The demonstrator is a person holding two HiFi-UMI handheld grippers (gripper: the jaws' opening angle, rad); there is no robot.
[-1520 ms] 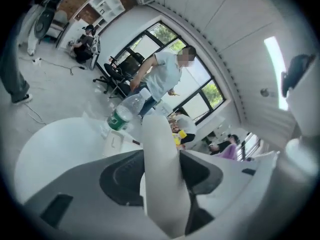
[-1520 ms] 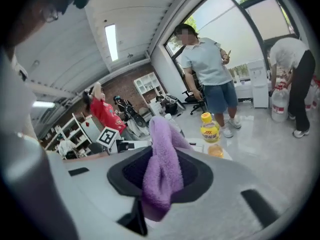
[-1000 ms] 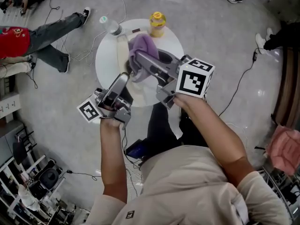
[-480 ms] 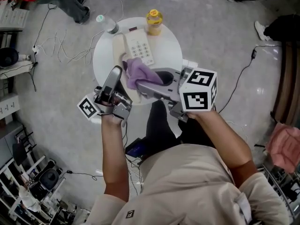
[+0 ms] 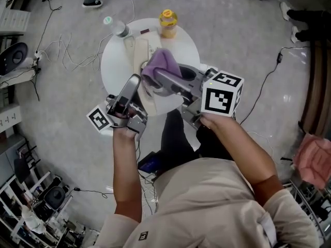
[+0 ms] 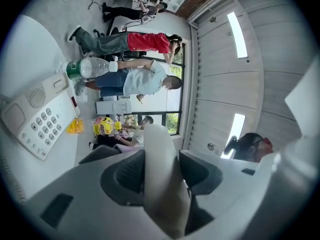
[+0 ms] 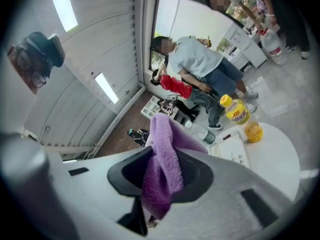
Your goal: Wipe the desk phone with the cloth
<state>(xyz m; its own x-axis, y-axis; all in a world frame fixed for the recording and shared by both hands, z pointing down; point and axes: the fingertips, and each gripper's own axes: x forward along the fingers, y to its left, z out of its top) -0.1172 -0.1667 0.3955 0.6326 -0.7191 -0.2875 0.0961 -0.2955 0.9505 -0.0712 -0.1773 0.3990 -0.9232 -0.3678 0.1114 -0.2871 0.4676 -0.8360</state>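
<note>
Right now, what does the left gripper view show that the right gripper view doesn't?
Only the left gripper view: the left gripper with its jaws closed on the cream handset, plus the phone's empty cradle and its keypad close up.

Only the right gripper view: the right gripper with its jaws pinching the purple cloth.

Both views: the desk phone, the yellow-capped bottle, the clear bottle and the white round table.

Purple cloth (image 5: 163,62) in right gripper (image 5: 156,77) back up over keypad of phone (image 5: 139,49).
</note>
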